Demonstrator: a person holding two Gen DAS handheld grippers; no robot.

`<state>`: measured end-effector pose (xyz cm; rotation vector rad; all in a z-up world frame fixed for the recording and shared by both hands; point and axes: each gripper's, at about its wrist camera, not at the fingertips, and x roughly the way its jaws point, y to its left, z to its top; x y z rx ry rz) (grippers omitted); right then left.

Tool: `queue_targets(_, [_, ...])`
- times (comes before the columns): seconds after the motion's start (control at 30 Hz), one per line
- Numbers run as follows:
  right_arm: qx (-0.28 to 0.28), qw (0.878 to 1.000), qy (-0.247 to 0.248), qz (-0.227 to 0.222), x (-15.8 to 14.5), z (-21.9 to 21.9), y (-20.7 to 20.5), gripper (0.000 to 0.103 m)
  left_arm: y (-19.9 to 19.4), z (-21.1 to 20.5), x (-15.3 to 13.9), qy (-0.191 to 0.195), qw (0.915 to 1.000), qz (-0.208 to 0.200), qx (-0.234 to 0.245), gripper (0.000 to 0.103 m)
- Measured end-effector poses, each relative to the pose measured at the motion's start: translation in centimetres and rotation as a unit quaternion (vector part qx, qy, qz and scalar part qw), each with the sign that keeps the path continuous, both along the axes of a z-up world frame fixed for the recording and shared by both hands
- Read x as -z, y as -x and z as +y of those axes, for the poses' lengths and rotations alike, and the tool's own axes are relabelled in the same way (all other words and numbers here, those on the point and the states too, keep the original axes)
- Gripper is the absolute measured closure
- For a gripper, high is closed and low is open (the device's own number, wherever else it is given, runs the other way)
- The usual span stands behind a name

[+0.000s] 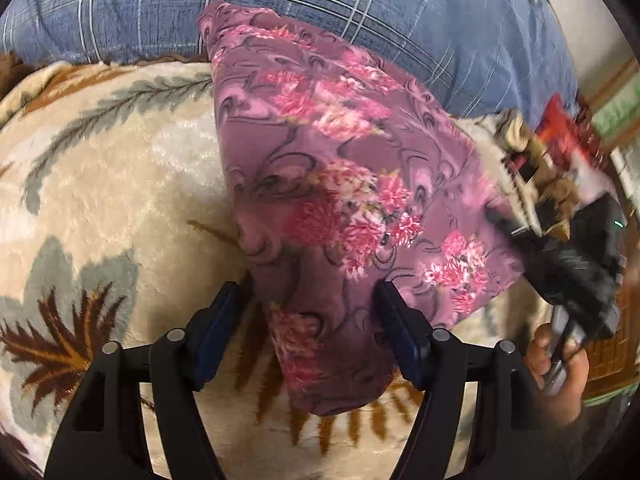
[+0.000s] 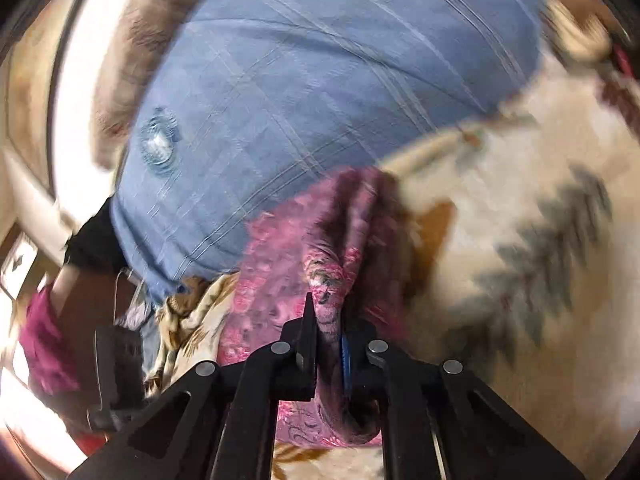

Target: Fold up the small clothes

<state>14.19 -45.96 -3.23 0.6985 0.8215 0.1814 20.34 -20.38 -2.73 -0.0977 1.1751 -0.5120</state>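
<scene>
A purple cloth with pink flowers (image 1: 328, 168) lies on a cream floral blanket (image 1: 120, 184), its far corner on a blue plaid pillow. My left gripper (image 1: 310, 300) is open, its blue-padded fingers (image 1: 224, 312) standing to either side of the cloth's near corner. My right gripper (image 1: 520, 220) shows blurred at the right edge of the left wrist view, at the cloth's right corner. In the right wrist view the right gripper (image 2: 326, 340) is shut on a bunched fold of the purple cloth (image 2: 328, 248), which hangs down between the fingers.
The blue plaid pillow (image 1: 360, 0) lies along the far side of the blanket; it also fills the upper right wrist view (image 2: 300, 100). A wooden surface and a green object (image 1: 616, 116) sit beyond the blanket's right edge. A hand (image 1: 560, 364) holds the right gripper.
</scene>
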Motion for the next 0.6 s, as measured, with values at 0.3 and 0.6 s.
queue_targets(0.3, [0.038,0.995,0.009,-0.089,-5.0,-0.1,1.6,0.078,-0.5,2.9,-6.1,0.094,0.9942,-0.043,-0.030,0.037])
queue_targets(0.6, [-0.036,0.985,0.166,-0.033,-2.2,5.9,-5.7,0.088,-4.5,1.8,0.3,0.015,0.9962,0.001,-0.086,0.031])
